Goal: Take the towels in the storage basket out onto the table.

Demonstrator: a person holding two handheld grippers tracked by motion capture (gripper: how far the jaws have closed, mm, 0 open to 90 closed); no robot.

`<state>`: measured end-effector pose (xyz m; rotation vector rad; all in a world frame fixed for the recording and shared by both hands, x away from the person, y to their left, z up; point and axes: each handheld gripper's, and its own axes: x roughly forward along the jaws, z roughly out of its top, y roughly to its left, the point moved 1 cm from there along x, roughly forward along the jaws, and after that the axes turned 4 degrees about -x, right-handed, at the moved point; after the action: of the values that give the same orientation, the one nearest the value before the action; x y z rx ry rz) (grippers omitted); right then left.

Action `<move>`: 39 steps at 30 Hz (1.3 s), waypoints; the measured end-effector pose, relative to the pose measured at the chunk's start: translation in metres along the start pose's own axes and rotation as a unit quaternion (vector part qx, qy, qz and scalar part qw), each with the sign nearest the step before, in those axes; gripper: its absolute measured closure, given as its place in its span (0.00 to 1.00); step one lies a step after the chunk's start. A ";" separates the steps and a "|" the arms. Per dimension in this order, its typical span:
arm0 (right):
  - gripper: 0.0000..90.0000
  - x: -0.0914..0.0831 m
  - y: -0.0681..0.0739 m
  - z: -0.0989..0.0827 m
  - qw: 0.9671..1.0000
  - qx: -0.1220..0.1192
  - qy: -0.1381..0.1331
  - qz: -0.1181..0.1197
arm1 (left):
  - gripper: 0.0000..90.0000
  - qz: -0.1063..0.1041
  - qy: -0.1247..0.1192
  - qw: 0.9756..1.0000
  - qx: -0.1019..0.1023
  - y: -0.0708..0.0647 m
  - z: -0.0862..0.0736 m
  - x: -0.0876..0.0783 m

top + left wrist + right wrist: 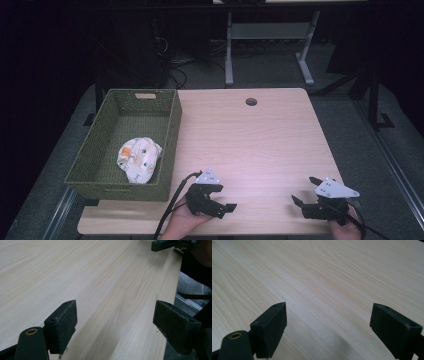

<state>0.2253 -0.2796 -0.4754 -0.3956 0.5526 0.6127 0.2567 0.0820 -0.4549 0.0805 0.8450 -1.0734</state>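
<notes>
Your left gripper (226, 200) and right gripper (304, 192) both rest spread and empty near the table (260, 145) front edge, while the bundled cloth (139, 159) already lies inside the green basket (172, 130), so little seems left.

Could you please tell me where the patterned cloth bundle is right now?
In the high view, the cloth bundle lies inside the green woven basket at the table's left, near its front right corner, beyond the left gripper.

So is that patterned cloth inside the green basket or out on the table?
Inside: the crumpled cloth lies on the floor of the basket, near its front right corner, enclosed by the woven walls.
</notes>
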 end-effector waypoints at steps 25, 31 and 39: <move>0.15 -0.004 0.003 0.001 1.000 0.002 -0.001 -0.007 | 0.20 -0.054 0.040 0.996 -0.063 0.021 0.053 -0.019; 0.15 -0.003 0.004 0.001 1.000 0.000 -0.001 -0.005 | 0.20 -0.061 0.029 0.995 -0.073 0.027 0.077 -0.042; 0.15 -0.004 0.003 0.000 1.000 0.002 -0.001 -0.007 | 0.20 -0.065 0.021 0.995 -0.071 0.030 0.097 -0.074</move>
<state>0.2212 -0.2791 -0.4733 -0.3956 0.5485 0.5984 0.3201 0.1089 -0.3500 -0.0723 0.9736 -1.1327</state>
